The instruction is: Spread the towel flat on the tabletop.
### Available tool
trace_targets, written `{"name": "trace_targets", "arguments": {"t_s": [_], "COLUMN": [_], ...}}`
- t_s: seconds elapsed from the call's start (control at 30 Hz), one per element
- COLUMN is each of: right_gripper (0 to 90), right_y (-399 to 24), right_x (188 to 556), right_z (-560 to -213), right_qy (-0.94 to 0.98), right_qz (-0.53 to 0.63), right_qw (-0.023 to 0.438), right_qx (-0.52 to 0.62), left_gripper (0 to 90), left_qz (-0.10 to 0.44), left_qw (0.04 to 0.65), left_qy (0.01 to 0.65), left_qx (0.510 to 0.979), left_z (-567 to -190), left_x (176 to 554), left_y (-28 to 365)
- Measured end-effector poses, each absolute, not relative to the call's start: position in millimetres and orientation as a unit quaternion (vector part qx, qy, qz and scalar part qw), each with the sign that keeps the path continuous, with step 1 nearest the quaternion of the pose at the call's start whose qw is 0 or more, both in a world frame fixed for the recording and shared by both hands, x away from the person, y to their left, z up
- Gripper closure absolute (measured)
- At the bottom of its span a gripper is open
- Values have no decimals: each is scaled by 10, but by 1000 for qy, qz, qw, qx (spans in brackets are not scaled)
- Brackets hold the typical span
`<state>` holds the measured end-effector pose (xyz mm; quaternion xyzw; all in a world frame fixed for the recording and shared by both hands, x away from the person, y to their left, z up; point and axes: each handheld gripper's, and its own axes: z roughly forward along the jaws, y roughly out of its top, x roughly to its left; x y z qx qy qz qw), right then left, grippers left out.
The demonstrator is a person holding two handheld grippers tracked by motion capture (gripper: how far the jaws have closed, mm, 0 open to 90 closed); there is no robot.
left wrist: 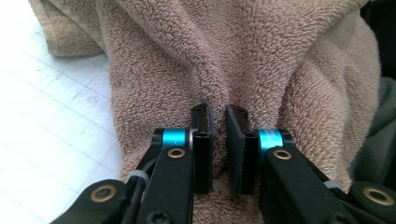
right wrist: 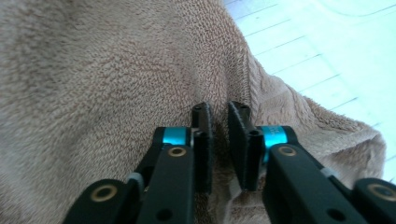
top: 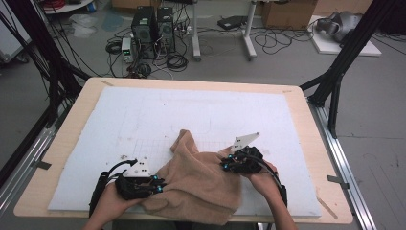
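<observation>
A tan terry towel [top: 201, 184] lies crumpled on the white mat [top: 191, 110] near the table's front edge. My left gripper [top: 162, 186] meets the towel's left side. In the left gripper view a raised fold of the towel [left wrist: 261, 56] runs into the narrow gap of my left gripper [left wrist: 219, 116], whose jaws pinch it. My right gripper [top: 224, 163] is at the towel's upper right part. In the right gripper view my right gripper [right wrist: 219, 114] has its jaws nearly together, with the towel [right wrist: 93, 70] caught between them near its hemmed edge.
The mat covers most of a wooden table [top: 306, 110]. A corner of the towel [top: 184, 136] points toward the table's middle. Black frame posts [top: 335, 91] stand at the table's far corners. Computers and cables [top: 153, 33] are on the floor beyond.
</observation>
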<state>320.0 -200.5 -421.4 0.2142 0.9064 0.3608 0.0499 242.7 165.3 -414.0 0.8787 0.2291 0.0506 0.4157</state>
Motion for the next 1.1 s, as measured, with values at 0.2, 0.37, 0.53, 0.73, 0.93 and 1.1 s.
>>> {"name": "trace_targets", "arguments": {"t_s": [0.2, 0.37, 0.53, 0.73, 0.93, 1.1], "right_gripper": [819, 819, 819, 819, 820, 820], "right_y": [-2231, -2325, -2377, -2434, -2400, -2391], "right_x": [3067, 3037, 3031, 3059, 3133, 3211], "right_z": [-4050, -3925, -3853, -3884, -3904, -3795], "right_qy": [886, 880, 874, 871, 873, 875], "right_qz": [403, 416, 426, 428, 425, 421], "right_qw": [54, 64, 75, 68, 63, 73], "right_qx": [220, 221, 223, 231, 231, 229], "left_gripper": [652, 586, 543, 467, 781, 857], "left_qz": [48, 61, 62, 41, 19, 51], "left_qw": [456, 477, 470, 431, 393, 423], "left_qy": [240, 242, 241, 250, 247, 268], "left_qx": [856, 842, 847, 866, 885, 864], "left_z": [-3945, -3739, -3719, -3915, -4099, -3955], "left_x": [2523, 2706, 2951, 3220, 3374, 3333], "left_y": [1729, 1695, 1541, 1342, 1225, 1353]}}
